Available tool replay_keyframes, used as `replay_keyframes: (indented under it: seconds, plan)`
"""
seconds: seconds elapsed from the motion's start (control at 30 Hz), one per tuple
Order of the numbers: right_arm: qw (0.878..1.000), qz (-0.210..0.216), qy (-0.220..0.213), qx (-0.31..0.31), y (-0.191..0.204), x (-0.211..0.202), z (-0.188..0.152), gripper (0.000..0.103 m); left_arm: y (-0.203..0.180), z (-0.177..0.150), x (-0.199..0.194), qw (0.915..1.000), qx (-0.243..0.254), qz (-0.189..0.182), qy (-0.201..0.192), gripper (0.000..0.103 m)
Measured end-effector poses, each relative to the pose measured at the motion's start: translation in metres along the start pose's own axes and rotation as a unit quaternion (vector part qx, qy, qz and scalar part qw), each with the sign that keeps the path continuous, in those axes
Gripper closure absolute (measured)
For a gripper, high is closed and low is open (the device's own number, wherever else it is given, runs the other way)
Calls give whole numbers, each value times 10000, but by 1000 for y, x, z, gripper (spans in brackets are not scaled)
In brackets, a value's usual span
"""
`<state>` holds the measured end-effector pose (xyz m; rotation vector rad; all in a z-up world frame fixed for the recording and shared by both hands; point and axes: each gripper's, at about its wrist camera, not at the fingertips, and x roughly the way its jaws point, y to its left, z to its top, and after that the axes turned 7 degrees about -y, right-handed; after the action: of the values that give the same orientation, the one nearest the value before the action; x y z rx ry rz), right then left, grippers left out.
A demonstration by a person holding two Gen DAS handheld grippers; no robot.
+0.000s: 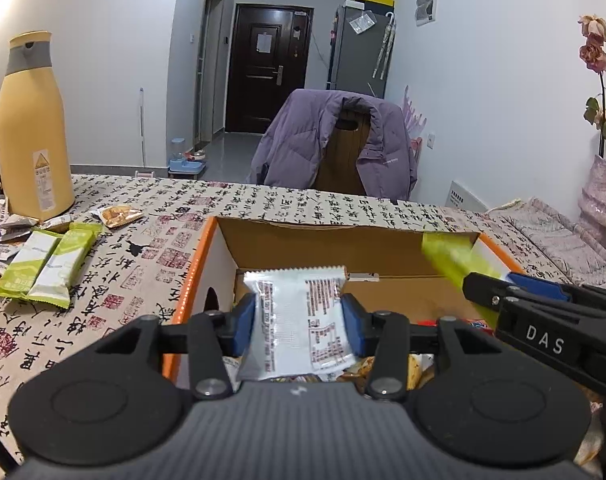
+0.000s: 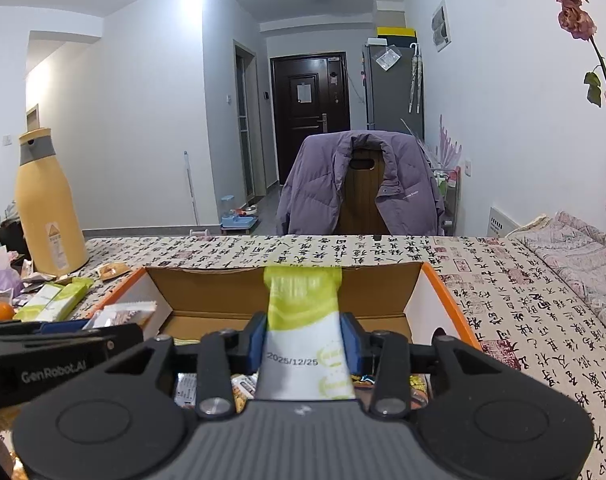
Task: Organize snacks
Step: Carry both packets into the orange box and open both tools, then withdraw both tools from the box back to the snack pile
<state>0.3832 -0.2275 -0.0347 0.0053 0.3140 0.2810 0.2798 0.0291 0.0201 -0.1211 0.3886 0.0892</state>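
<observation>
Left wrist view:
My left tongs (image 1: 299, 322): blue pads against both sides of a silver snack packet (image 1: 299, 316), held above the cardboard box (image 1: 207, 264)
Left of these tongs: two green bars (image 1: 47, 266) on the tablecloth (image 1: 151, 248)

Right wrist view:
My right tongs (image 2: 305, 342): clamped on a green-and-white snack bar (image 2: 303, 320), its top rising over the box's far wall (image 2: 207, 288)
Under these tongs: loose snacks (image 2: 239, 392) in the box
</observation>
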Motion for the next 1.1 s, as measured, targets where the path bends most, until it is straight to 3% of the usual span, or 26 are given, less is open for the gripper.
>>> replay_keyframes:
  seconds: [0.03, 0.07, 0.1, 0.2, 0.23, 0.3, 1.1]
  plan:
    - [10000, -13, -13, -3, 0, -1, 0, 62, 0, 0, -1, 10000, 6, -10, -30, 44]
    - [10000, -19, -35, 10, 0, -3, 1, 52, 0, 1, -2, 10000, -3, -13, -60, 37]
    - [10000, -40, -54, 41, -1, -5, 1, 40, 0, 1, -4, 9999, -15, 6, -102, 22]
    - [9999, -96, -99, 98, -5, -9, 2, 22, 1, 2, -8, 9997, -11, 11, -226, 14]
    - [9998, -114, -119, 149, -7, -11, 3, 18, 2, 3, -8, 9997, -31, 9, -229, 3]
    - [9994, -232, -139, 195, -10, -12, 4, 1, 4, 3, -10, 9995, -124, 101, -266, 0]
    - [9979, -603, -181, 160, -19, -20, 11, 0, -4, 9, -20, 9997, -83, 73, -197, 0]
